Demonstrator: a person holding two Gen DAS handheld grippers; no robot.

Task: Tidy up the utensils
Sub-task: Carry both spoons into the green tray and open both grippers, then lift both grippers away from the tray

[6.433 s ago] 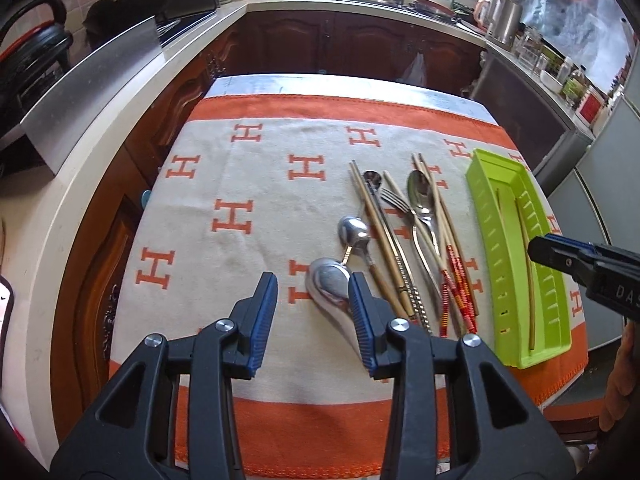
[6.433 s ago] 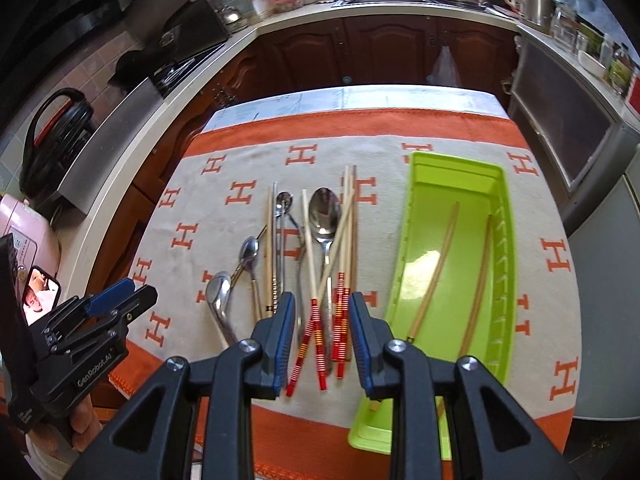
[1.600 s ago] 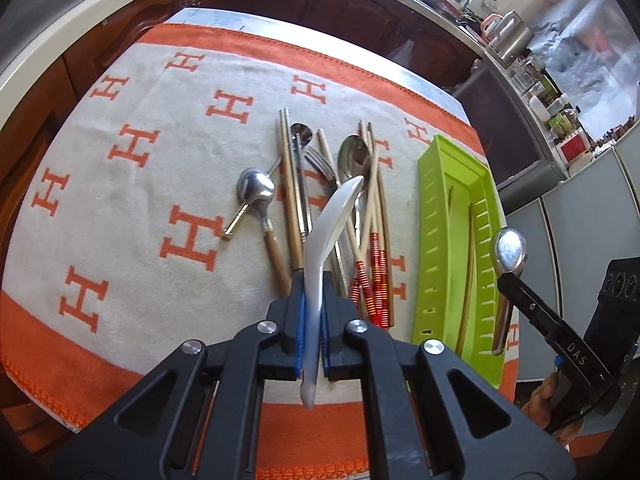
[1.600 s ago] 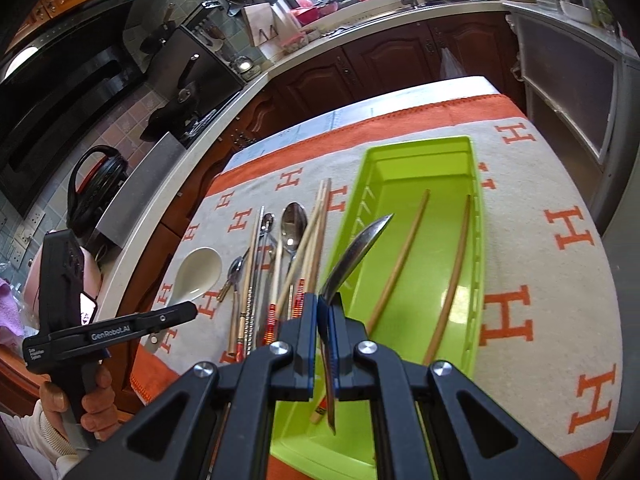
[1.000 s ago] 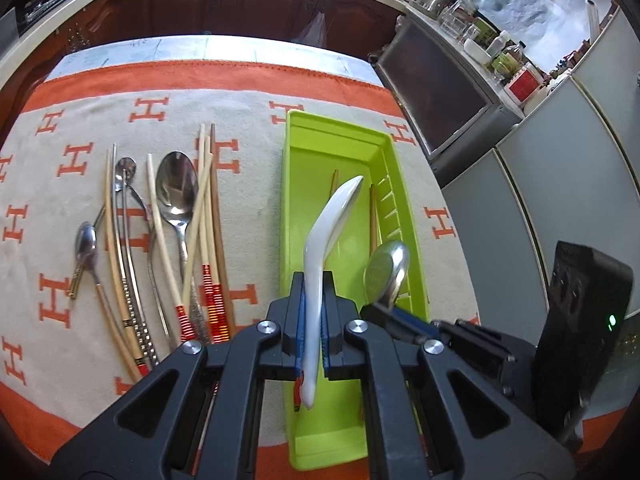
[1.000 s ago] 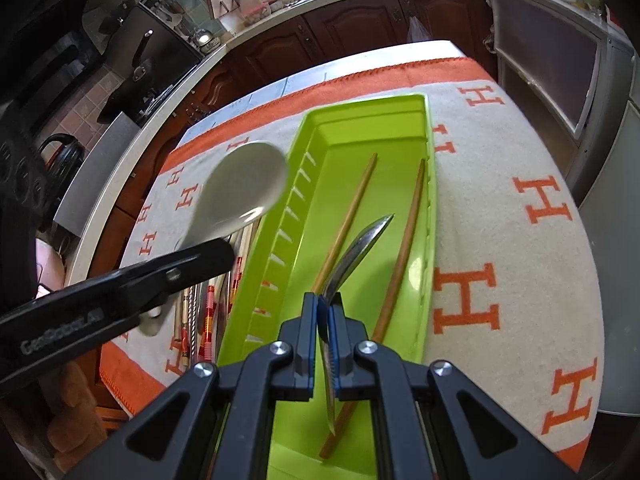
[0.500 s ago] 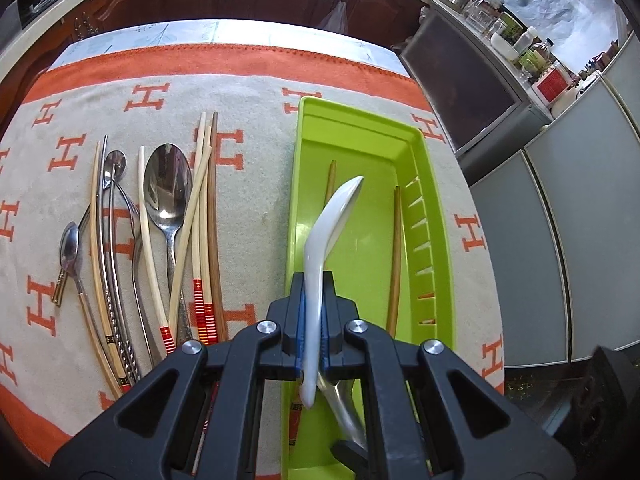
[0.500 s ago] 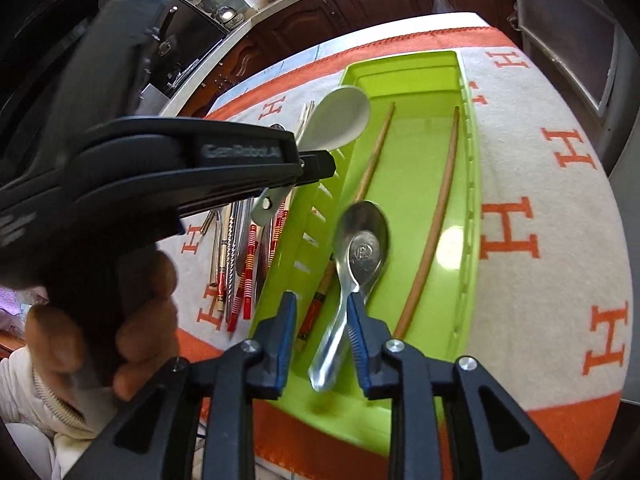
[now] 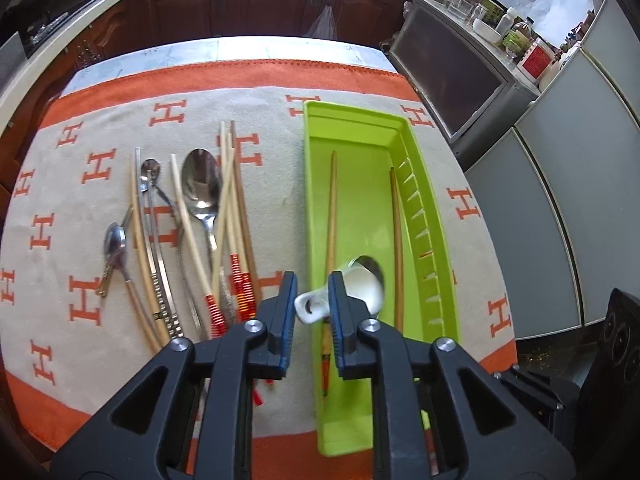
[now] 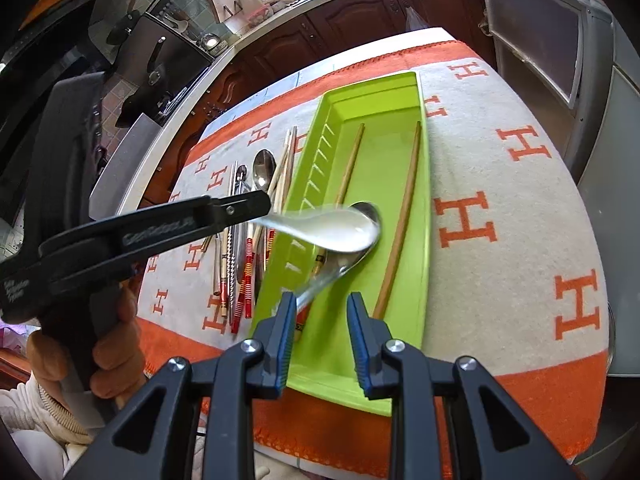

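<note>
The left gripper hangs over the near end of the green utensil tray, its 2 blue-padded jaws parted. Between them sits the handle end of a white ceramic soup spoon, clear of the left pad and close against the right 1, so whether anything still pinches it cannot be told. The right wrist view shows that spoon blurred and tipped over the tray, just ahead of the left gripper's tip, above a metal spoon lying on the tray floor.

The right gripper is also spread wide and holds nothing; the metal spoon's handle runs toward its left pad. 2 wooden chopsticks lie lengthwise in the tray ahead of both claws.

Left of the left gripper, on the orange-and-cream H-patterned cloth, rest the unsorted pieces: a large steel spoon, a small spoon and red-banded chopsticks.
</note>
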